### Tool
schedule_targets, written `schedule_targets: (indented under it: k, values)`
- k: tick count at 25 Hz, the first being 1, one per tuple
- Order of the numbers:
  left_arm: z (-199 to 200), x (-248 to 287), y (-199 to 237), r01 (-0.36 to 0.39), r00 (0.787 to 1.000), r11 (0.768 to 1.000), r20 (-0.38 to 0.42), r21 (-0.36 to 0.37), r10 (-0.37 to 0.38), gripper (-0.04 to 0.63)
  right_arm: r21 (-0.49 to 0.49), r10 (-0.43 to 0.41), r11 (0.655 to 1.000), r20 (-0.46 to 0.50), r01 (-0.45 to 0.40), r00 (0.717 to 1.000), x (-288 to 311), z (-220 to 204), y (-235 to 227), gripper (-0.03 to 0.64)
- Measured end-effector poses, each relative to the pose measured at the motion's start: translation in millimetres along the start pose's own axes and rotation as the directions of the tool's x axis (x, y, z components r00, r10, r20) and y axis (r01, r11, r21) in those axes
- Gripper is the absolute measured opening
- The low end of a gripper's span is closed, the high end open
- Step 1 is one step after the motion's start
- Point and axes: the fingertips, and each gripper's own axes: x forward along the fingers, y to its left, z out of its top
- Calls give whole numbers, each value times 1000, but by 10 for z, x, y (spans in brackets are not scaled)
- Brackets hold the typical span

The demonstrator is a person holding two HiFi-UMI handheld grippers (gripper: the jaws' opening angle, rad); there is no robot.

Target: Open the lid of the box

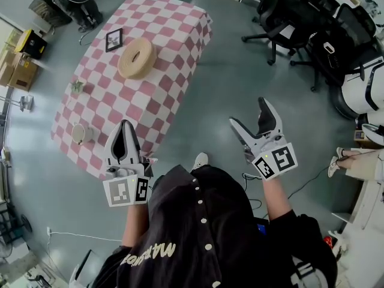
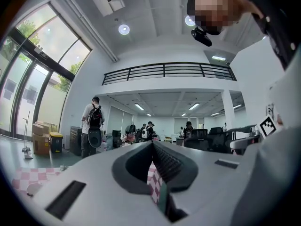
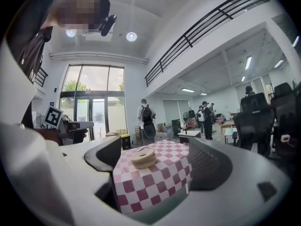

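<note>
Left fingers (image 2: 165, 163) are pressed together tip to tip and grip nothing; only a sliver of checkered cloth shows past them. The left gripper (image 1: 126, 125) hangs over the near corner of the table (image 1: 174, 35) without touching it. Right gripper (image 1: 248, 113) is spread wide and empty, held over bare grey floor (image 1: 240, 71) off the table's right side, and in its own view the table sits far off between the jaws. The round tan box (image 1: 137, 57) has a hole in its centre. It sits on the far half of the pink-and-white checkered cloth, well apart from both grippers, and looks closed, with a seam showing around its side. A black framed picture (image 1: 114, 39) lies just beside the box on the far-left side. A small greenish item (image 1: 77, 87) and a round white object (image 1: 80, 133) sit near the left edge; what they are is too small to tell. Each gripper carries a marker cube, left (image 1: 126, 192) and right (image 1: 276, 161), printed with black-and-white squares and no readable text. The person's black shirt (image 1: 198, 233) has white buttons and white lettering that is upside down and partly folded, so it can't be read. Black office chairs (image 1: 288, 17) stand at the upper right, with a yellow bin (image 1: 31, 42) and cardboard boxes (image 1: 17, 71) at the far left. A person with a backpack (image 2: 93, 124) stands in the background.
</note>
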Motion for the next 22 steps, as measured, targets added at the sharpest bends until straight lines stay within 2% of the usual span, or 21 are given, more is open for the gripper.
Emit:
schedule_targets:
  k: [4, 7, 11, 22]
  values:
    - [-27, 102, -112, -7, 1000, 1000, -11, 0, 7, 11, 16, 15, 1000, -13, -15, 1000, 72, -34, -142, 436]
    - [-136, 64, -33, -45, 998, 999, -48, -18, 44, 11, 23, 40, 999, -23, -40, 999, 149, -62, -124, 436]
    - [-187, 78, 44, -70, 996, 997, -61, -23, 69, 11, 26, 60, 998, -25, -60, 998, 245, -70, -119, 436]
    - [-154, 705, 200, -14, 1000, 999, -20, -41, 14, 11, -15, 15, 1000, -34, -16, 999, 635, 9, -331, 436]
